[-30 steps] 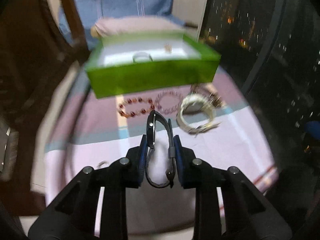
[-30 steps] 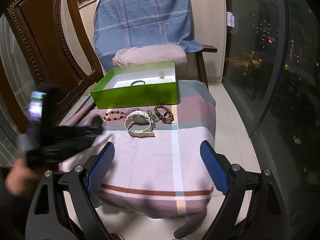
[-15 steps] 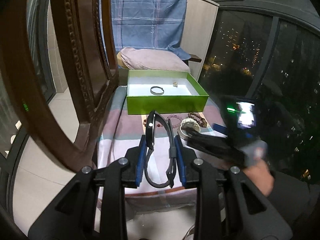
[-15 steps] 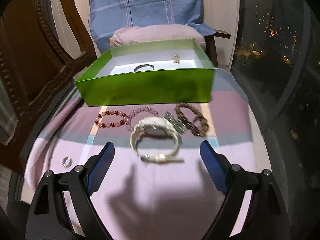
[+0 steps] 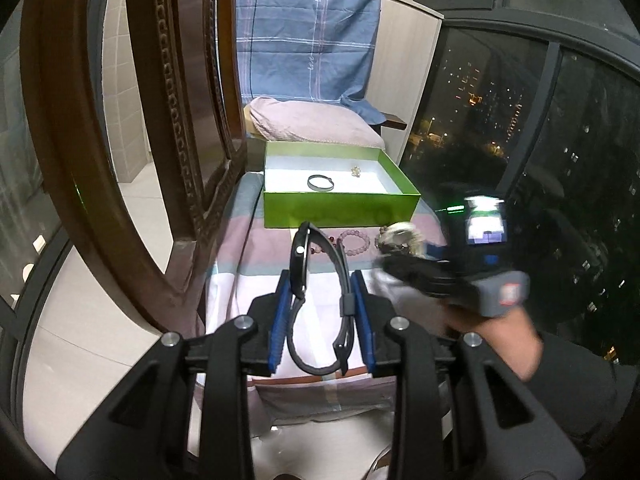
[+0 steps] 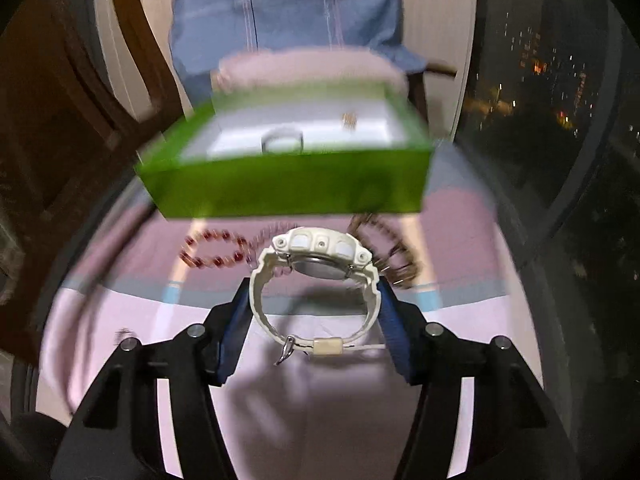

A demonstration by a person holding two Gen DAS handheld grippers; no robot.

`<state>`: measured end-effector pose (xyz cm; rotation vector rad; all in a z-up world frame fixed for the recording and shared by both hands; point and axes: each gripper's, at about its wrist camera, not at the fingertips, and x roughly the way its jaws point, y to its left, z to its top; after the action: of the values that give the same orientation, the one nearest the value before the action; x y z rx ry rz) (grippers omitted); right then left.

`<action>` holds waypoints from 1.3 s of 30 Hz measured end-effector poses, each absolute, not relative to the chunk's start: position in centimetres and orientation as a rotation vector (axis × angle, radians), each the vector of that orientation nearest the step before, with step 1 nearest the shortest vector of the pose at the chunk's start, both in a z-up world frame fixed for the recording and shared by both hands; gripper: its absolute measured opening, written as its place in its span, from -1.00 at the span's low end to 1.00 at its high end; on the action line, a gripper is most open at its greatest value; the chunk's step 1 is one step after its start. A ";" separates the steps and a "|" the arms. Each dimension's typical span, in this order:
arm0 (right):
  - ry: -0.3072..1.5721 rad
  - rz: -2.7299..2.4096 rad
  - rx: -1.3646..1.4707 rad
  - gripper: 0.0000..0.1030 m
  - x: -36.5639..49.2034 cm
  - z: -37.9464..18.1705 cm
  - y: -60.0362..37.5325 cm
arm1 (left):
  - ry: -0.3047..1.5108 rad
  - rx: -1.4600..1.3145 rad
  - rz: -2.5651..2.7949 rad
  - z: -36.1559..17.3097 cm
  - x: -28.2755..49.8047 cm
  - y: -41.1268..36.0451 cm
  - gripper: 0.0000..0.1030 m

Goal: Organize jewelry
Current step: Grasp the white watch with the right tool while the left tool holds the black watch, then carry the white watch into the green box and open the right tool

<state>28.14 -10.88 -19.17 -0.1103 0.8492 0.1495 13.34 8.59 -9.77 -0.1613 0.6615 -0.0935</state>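
The left gripper (image 5: 320, 316) was clamped on a black watch (image 5: 316, 300), its blue pads pressing the strap from both sides, and it hung in the air short of the striped cloth (image 5: 256, 264). The right gripper (image 6: 314, 330) was down over the cloth, and its jaws had just been closing around a white watch (image 6: 316, 276). The strap sat between the pads and seemed to touch them on both sides, though that view was blurred and I could not tell how firm the hold was. Just behind the white watch lay a red bead bracelet (image 6: 212, 248) and a brown one (image 6: 394, 256), with a pink one (image 5: 354, 242) beside them. Farther back stood the open green box (image 5: 340, 210), holding a bangle (image 5: 320, 182) and a small gold piece (image 5: 355, 171).
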 end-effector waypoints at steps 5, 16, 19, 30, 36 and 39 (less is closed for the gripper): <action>0.758 0.177 -0.091 0.16 22.1 -12.2 -13.8 | 0.664 -0.176 -0.090 -9.9 13.4 8.3 -0.43; 0.673 0.196 -0.052 0.16 12.6 -6.5 -16.9 | 0.650 -0.157 -0.113 -8.7 12.5 5.9 -0.43; 0.663 0.200 -0.036 0.16 12.3 -6.6 -17.0 | 0.650 -0.146 -0.119 -8.5 12.1 5.3 -0.43; 0.652 0.217 -0.032 0.16 11.9 -6.7 -16.6 | 0.645 -0.130 -0.111 -8.2 11.5 4.9 -0.43; 0.656 0.218 -0.031 0.16 12.0 -6.7 -16.6 | 0.656 -0.128 -0.117 -8.3 11.6 4.7 -0.43; 0.659 0.215 -0.030 0.16 12.0 -6.8 -16.7 | 0.663 -0.127 -0.121 -8.5 11.6 4.6 -0.43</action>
<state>12.00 -16.70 -6.79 -0.0298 0.6588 0.2151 11.61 4.57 -8.45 -0.1268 0.6629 -0.1212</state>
